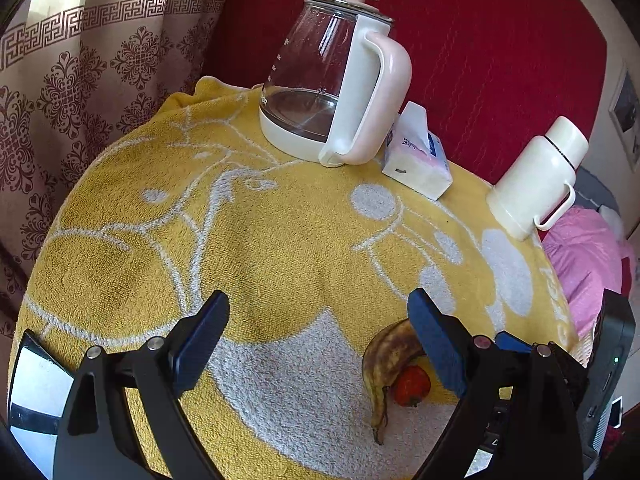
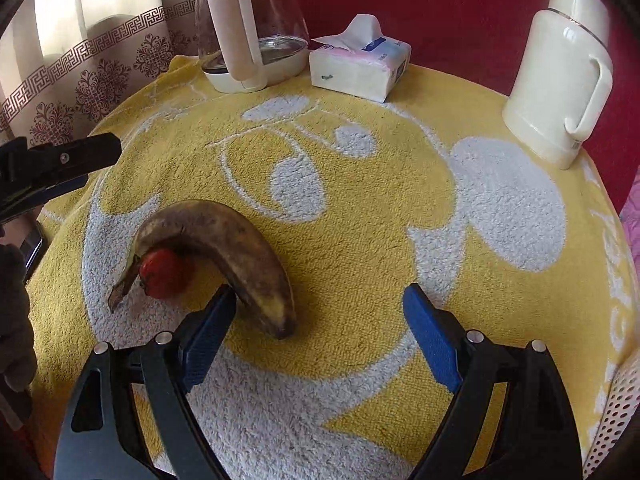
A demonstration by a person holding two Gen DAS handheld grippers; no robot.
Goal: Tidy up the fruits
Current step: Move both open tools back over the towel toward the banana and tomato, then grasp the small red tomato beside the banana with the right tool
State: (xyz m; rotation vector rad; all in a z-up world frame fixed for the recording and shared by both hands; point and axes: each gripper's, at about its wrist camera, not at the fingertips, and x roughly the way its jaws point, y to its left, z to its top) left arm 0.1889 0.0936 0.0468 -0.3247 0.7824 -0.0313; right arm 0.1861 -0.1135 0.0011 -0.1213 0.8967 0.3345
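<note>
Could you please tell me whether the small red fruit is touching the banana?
Touching. The right wrist view shows the red fruit tucked against the inner curve of the banana, with no towel visible between them.

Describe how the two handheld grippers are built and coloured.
Both match. The left gripper and right gripper each have two black, curved plastic arms with cut-out slots and round silver pins near the tips. The fingers carry flat blue ribbed pads. In the right wrist view, the left gripper's black finger shows a small screw. No cables or sleeves are clearly visible.
</note>
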